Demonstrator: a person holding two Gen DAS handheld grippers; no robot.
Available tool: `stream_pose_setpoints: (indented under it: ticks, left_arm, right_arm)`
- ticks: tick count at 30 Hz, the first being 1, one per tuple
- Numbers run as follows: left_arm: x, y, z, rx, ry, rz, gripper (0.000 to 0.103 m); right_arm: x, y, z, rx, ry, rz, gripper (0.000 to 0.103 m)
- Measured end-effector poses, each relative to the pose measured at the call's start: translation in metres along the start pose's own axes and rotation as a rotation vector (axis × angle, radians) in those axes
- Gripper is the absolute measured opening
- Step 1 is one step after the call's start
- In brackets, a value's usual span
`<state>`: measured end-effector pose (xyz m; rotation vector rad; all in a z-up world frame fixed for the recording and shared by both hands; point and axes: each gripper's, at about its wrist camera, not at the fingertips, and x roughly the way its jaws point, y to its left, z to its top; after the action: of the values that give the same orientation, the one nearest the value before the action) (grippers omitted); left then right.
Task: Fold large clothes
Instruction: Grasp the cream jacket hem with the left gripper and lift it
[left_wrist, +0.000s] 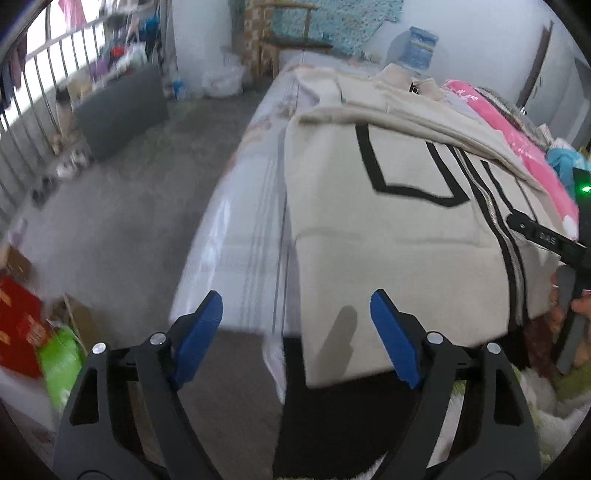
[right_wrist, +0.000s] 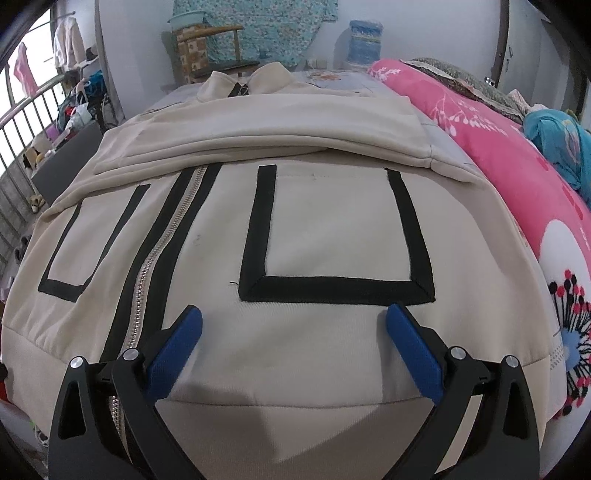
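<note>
While the cream jacket (right_wrist: 295, 240) lies flat on the bed (left_wrist: 240, 221) with sleeves folded across, the body seems still unfolded, and both left gripper (left_wrist: 295, 332) and right gripper (right_wrist: 295, 350) hover with fingers spread, empty.

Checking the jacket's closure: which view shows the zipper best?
The right wrist view: the zipper runs long and sharp between black stripes. The left wrist view shows the zipper too, but blurred, near the frame's right edge.
</note>
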<state>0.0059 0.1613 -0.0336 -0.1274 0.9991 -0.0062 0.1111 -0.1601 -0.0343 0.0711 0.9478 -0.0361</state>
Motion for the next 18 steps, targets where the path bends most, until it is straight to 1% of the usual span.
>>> stream_pose_setpoints:
  ticks: [1,4,7,10,13,15,16,18]
  left_arm:
    - [0.001,0.005,-0.005,-0.017,0.008,-0.025,0.078]
    - [0.003,0.010,-0.015,-0.022,0.021,-0.060,0.077]
    - [0.007,0.012,-0.023,-0.028,0.056,-0.094,0.074]
    - [0.006,0.014,-0.025,-0.031,0.058,-0.131,0.071]
    - [0.014,0.014,-0.024,-0.055,0.068,-0.172,0.068]
    - [0.021,0.015,-0.024,-0.078,0.079,-0.194,0.063]
    - [0.024,0.017,-0.024,-0.097,0.088,-0.220,0.060]
    - [0.024,0.017,-0.023,-0.117,0.091,-0.263,0.045]
  right_arm:
    - [0.000,0.000,0.000,-0.003,0.000,0.001,0.097]
    - [0.001,0.000,0.002,-0.007,0.002,0.002,0.097]
    - [0.002,0.000,0.004,-0.010,0.009,0.003,0.097]
    - [0.002,0.001,0.004,-0.007,0.004,0.001,0.097]
    - [0.002,0.002,0.004,0.006,-0.011,-0.010,0.097]
    - [0.003,0.002,0.004,0.012,-0.015,-0.015,0.097]
    - [0.003,0.002,0.004,0.014,-0.015,-0.016,0.097]
    - [0.003,0.002,0.004,0.013,-0.014,-0.016,0.097]
